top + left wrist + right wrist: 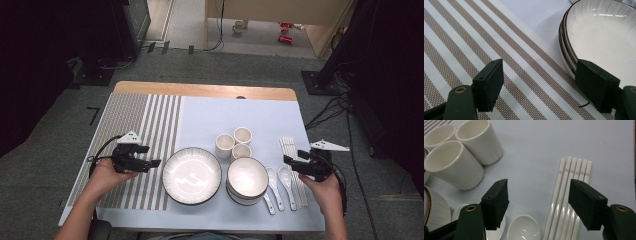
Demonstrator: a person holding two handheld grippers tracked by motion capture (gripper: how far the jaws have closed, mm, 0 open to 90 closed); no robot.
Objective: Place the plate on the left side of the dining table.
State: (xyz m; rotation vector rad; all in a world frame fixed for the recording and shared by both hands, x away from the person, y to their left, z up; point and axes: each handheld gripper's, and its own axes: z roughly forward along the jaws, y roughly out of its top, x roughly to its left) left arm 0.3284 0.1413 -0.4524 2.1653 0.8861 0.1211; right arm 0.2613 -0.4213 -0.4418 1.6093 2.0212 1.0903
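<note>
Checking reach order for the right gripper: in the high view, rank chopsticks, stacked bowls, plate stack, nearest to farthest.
From the right gripper in the high view:
1. chopsticks - white bundle right beside and under its jaws, at the mat's right edge.
2. stacked bowls - to its left, past the two spoons.
3. plate stack - farther left, mid-table, closer to the left gripper.

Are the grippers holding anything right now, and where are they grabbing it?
Nothing is held. The left gripper is open beside the stacked plates, and the right gripper is open above the spoons and chopsticks.
</note>
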